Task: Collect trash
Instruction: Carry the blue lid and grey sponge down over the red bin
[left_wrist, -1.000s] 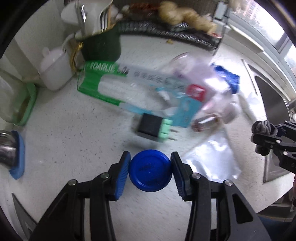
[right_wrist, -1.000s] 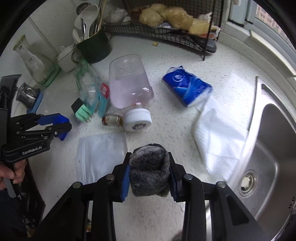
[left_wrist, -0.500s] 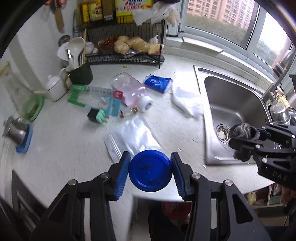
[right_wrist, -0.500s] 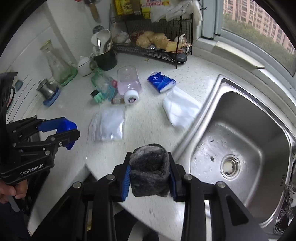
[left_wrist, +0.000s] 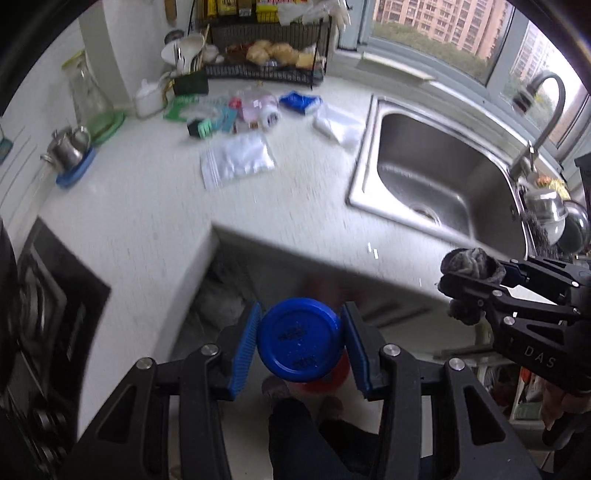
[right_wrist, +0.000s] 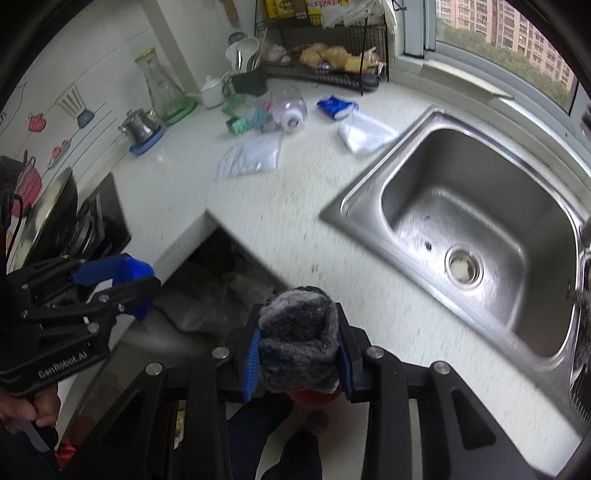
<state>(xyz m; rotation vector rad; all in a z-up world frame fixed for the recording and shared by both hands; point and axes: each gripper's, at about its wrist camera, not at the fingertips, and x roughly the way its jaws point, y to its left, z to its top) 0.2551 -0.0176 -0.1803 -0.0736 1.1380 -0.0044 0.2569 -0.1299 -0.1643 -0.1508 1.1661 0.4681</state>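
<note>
Beyond the counter edge (left_wrist: 280, 245), both tongs (left_wrist: 300, 341) (right_wrist: 298, 354) down-tilted.

The frames show two grippers: the left gripper (left_wrist: 300, 345) carries one blue lid (left_wrist: 299, 339), the right gripper (right_wrist: 298, 352) one grey cloth wad (right_wrist: 299, 339). The worktop (left_wrist: 147, 206) bears one zip bag (left_wrist: 236, 157), one blue packet (left_wrist: 299, 101), one white cloth (left_wrist: 338, 127), one clear jar (right_wrist: 288, 105), one glass carafe (right_wrist: 159, 88) and one sink (right_wrist: 480, 206).
</note>
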